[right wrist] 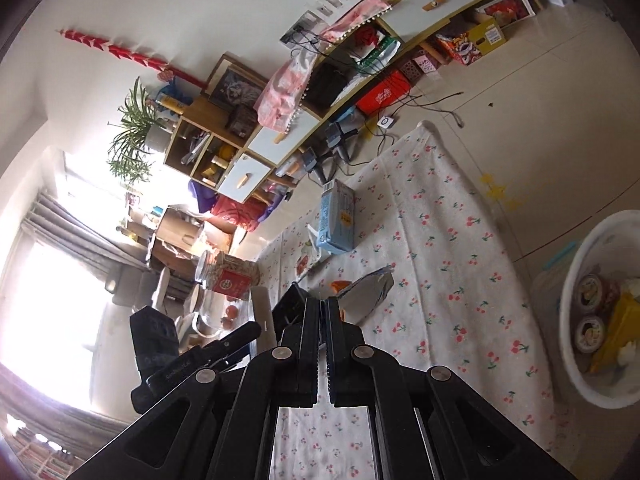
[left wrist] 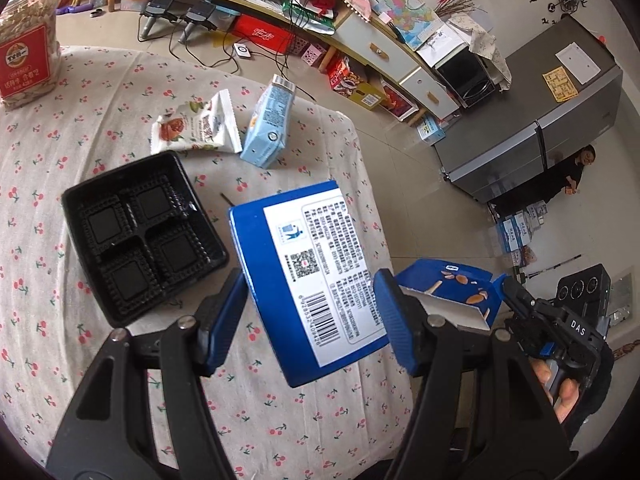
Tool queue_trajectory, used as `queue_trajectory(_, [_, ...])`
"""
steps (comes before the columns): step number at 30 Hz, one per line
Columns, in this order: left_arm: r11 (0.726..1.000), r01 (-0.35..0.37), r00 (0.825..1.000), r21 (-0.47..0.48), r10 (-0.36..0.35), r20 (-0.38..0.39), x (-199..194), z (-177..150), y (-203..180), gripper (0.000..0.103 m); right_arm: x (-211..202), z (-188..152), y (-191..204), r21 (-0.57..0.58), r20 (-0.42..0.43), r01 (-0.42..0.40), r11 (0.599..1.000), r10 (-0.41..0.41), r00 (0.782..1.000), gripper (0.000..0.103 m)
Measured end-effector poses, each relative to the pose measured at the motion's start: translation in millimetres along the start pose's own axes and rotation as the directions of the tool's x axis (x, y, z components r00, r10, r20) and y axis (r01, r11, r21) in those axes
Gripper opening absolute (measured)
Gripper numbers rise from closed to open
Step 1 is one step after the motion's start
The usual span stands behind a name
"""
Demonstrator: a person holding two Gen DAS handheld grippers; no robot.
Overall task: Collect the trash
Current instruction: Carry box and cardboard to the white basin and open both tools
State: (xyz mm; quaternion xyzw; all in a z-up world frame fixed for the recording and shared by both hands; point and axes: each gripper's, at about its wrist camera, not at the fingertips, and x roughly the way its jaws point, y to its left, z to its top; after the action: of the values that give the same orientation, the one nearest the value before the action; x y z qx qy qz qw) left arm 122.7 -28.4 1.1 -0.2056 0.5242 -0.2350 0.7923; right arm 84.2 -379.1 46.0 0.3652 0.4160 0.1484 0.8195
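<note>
My left gripper (left wrist: 312, 280) is shut on a blue biscuit box (left wrist: 320, 240), one blue pad on each side, its barcode label up and an end flap open. It hangs over the cherry-print tablecloth (left wrist: 80, 360). On the cloth lie a black plastic tray (left wrist: 140, 236), a torn snack wrapper (left wrist: 196, 128) and a light blue milk carton (left wrist: 268, 128), seen again as the carton (right wrist: 338, 216). My right gripper (right wrist: 322, 304) is shut, fingers together. A silver foil wrapper (right wrist: 368, 288) lies just past its tips; I cannot tell whether it is pinched. The right gripper (left wrist: 516, 292) sits beside the box flap.
A white basin (right wrist: 588, 390) with trash in it stands on the floor to the right of the table. A jar of nuts (left wrist: 28, 40) stands at the table's far corner. Cables and shelves line the wall beyond, and a grey fridge (left wrist: 560, 120) stands further off.
</note>
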Motion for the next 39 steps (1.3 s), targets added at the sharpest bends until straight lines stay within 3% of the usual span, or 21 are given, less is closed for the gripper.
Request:
queue_trajectory(3, [0.999, 0.021, 1.0, 0.039, -0.02, -0.019, 11, -9, -20, 0.066, -42, 4, -25, 0.02, 0.082, 0.097, 0.995, -0.098, 0.992, 0.004])
queue_trajectory(7, [0.994, 0.053, 0.997, 0.09, -0.048, -0.058, 30, -25, -52, 0.066, -89, 7, -61, 0.075, 0.153, 0.215, 0.974, -0.224, 0.962, 0.004])
queue_trajectory(9, [0.991, 0.066, 0.995, 0.115, -0.057, -0.079, 42, -32, -68, 0.066, -99, 5, -77, 0.095, 0.145, 0.291, 0.952, -0.303, 0.942, 0.004])
queue_trajectory(12, [0.985, 0.088, 0.992, 0.15, -0.072, -0.108, 59, -43, -94, 0.066, -101, 4, -98, 0.095, 0.12, 0.44, 0.893, -0.449, 0.885, 0.004])
queue_trajectory(17, [0.973, 0.138, 0.983, 0.187, -0.111, -0.149, 81, -60, -130, 0.066, -88, 9, -136, 0.107, 0.031, 0.549, 0.829, -0.554, 0.832, 0.007])
queue_trajectory(19, [0.967, 0.157, 0.978, 0.2, -0.124, -0.168, 89, -66, -140, 0.066, -90, 9, -145, 0.127, 0.012, 0.544, 0.829, -0.55, 0.835, 0.009])
queue_trajectory(23, [0.954, 0.183, 0.969, 0.238, -0.135, -0.206, 110, -76, -164, 0.066, -114, 3, -138, 0.168, 0.078, 0.501, 0.849, -0.518, 0.852, 0.011])
queue_trajectory(28, [0.937, 0.215, 0.956, 0.276, -0.145, -0.254, 144, -91, -197, 0.066, -140, -6, -141, 0.262, 0.119, 0.511, 0.819, -0.553, 0.825, 0.019])
queue_trajectory(32, [0.934, 0.213, 0.955, 0.287, -0.137, -0.263, 175, -93, -224, 0.067, -158, -10, -150, 0.347, 0.153, 0.461, 0.817, -0.534, 0.831, 0.022])
queue_trajectory(35, [0.925, 0.194, 0.952, 0.327, -0.097, -0.289, 204, -92, -240, 0.074, -163, -10, -150, 0.36, 0.175, 0.444, 0.821, -0.527, 0.832, 0.025])
queue_trajectory(39, [0.923, 0.201, 0.946, 0.328, -0.096, -0.309, 200, -94, -232, 0.074, -159, -9, -146, 0.349, 0.176, 0.436, 0.83, -0.515, 0.839, 0.027])
